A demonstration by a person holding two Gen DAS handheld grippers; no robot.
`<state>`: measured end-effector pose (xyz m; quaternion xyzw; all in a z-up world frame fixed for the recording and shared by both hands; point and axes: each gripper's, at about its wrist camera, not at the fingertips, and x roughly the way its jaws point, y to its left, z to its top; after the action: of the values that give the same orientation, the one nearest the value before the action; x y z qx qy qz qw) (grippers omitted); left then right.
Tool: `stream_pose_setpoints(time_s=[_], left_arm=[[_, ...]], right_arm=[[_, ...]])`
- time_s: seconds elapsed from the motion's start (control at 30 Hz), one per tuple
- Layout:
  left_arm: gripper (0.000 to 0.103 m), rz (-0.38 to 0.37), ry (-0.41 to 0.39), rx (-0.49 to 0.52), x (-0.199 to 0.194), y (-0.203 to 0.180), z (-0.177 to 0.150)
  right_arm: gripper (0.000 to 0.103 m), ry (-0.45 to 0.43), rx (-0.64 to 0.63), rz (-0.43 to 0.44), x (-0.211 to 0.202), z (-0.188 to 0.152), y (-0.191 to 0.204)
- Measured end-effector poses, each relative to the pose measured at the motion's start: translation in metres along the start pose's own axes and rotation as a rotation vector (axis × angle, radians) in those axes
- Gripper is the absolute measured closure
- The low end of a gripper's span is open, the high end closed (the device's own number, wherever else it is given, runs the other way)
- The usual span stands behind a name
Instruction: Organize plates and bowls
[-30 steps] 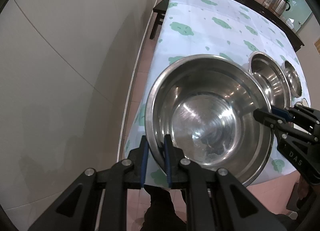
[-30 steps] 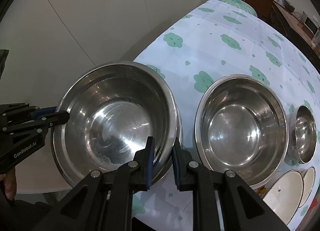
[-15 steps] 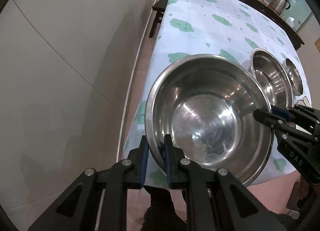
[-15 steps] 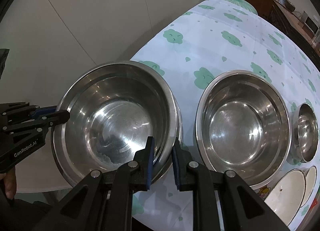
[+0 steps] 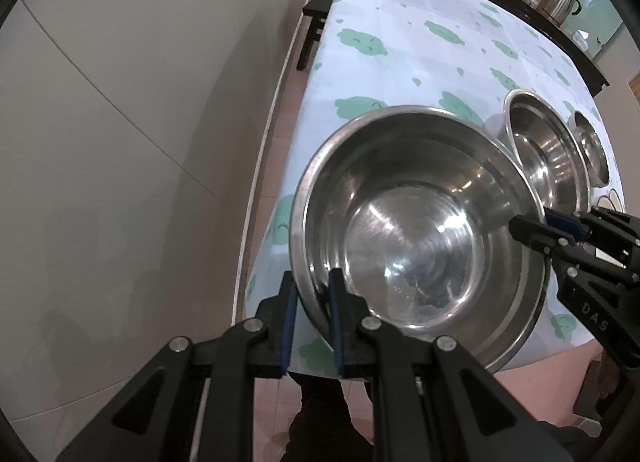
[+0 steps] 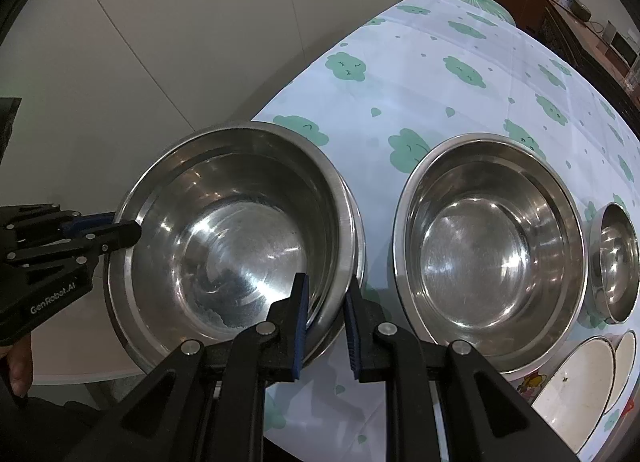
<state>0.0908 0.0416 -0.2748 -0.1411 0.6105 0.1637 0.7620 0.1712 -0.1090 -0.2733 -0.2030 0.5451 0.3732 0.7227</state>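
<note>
1. Pale wall panels (image 5: 120,142) run along one long side of the worktop (image 6: 460,74), which wears a white cloth printed with green clouds.
2. At the worktop's near corner, both tools hold the large steel bowl (image 6: 236,246) by its rim, its near part over the worktop's edge; a second rim shows just under it in the right wrist view, so it looks nested in another bowl.
3. The left tool (image 5: 311,302) is narrowed onto the large steel bowl's rim, one finger inside the wall and one outside.
4. The right tool (image 6: 326,302) is clamped on the opposite rim in the same way, its blue pads (image 6: 301,326) against the metal.
5. Just beside the large steel bowl stands a medium steel bowl (image 6: 488,254), apart from it.
6. Beyond the medium steel bowl, away from the large one, sits a small steel bowl (image 6: 616,258).
7. Two white plates (image 6: 576,382) lie nearer the worktop's front edge than the small steel bowl.
8. Far across the room from the large steel bowl, a kettle (image 5: 562,2) stands on a dark sideboard (image 5: 520,2).
</note>
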Motion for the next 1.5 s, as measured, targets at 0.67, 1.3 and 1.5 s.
stream_pose_setpoints(time_s=[0.67, 1.3, 1.5], left_arm=[[0.090, -0.006, 0.009, 0.002, 0.0031, 0.0011, 0.0004], [0.090, -0.015, 0.013, -0.013, 0.0039, 0.0042, 0.0015], [0.089, -0.013, 0.011, -0.020, 0.0026, 0.0045, 0.0014]], right_arm=[[0.082, -0.011, -0.033, -0.013, 0.0000, -0.0001, 0.0016], [0.076, -0.009, -0.038, 0.007, -0.0001, 0.0017, 0.0014], [0.074, -0.009, -0.041, 0.014, -0.0002, 0.0008, 0.0026]])
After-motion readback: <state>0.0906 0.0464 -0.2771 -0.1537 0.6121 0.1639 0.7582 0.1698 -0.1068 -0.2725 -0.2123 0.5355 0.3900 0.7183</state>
